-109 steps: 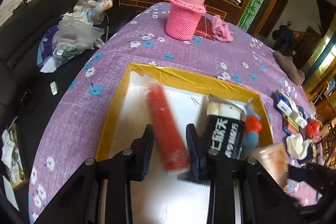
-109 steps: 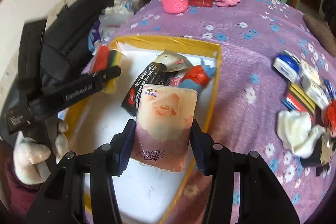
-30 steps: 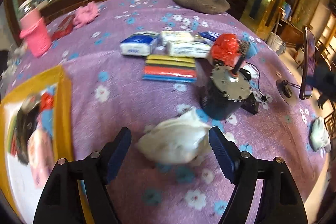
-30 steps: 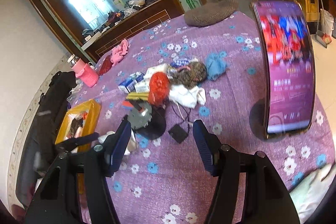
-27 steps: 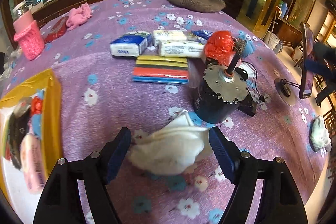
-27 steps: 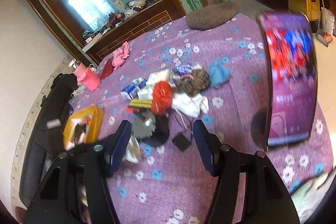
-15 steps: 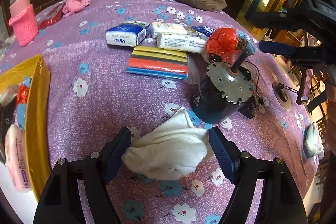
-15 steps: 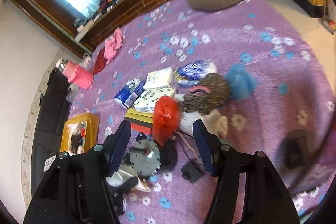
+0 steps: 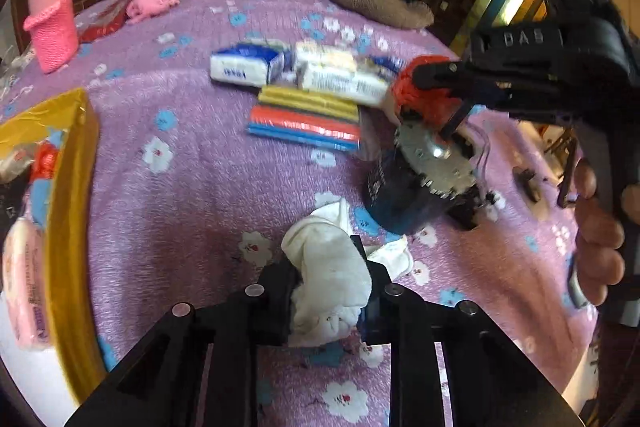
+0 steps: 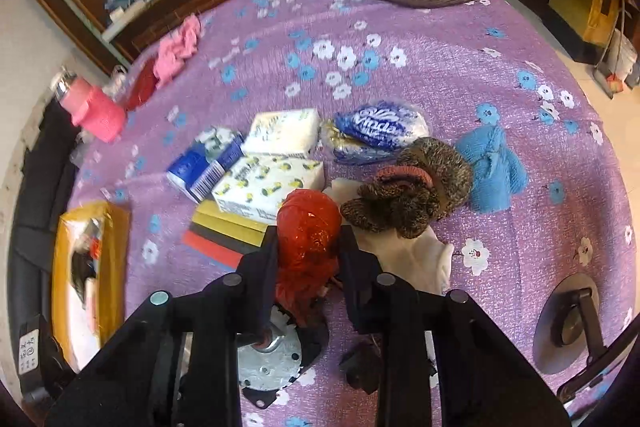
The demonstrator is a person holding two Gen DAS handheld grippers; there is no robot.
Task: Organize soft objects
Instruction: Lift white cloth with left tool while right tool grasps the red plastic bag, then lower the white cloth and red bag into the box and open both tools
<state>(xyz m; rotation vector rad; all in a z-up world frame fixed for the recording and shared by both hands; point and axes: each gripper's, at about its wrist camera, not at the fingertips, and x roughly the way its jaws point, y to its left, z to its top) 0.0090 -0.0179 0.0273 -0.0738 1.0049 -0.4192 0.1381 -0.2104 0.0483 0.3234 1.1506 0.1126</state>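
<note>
My left gripper (image 9: 326, 273) is shut on a crumpled white cloth (image 9: 328, 267) lying on the purple flowered tablecloth. My right gripper (image 10: 308, 243) is shut on a shiny red bundle (image 10: 306, 243), which also shows in the left wrist view (image 9: 416, 95) beside the right gripper (image 9: 436, 79). The yellow-rimmed box (image 9: 74, 187) at the left holds a pink rose pack (image 9: 22, 283) and other soft items. The box also shows in the right wrist view (image 10: 116, 251).
A black motor with a toothed metal disc (image 9: 424, 179) stands just right of the white cloth. Tissue packs (image 10: 268, 183), coloured flat strips (image 9: 308, 123), a brown furry item (image 10: 412, 195), a blue cloth (image 10: 492, 167) and a cream cloth (image 10: 420, 259) lie around. A pink knit-covered bottle (image 9: 50, 27) stands far left.
My left gripper has closed onto the white cloth. My right gripper has come down over the pile and closed on the red bundle.
</note>
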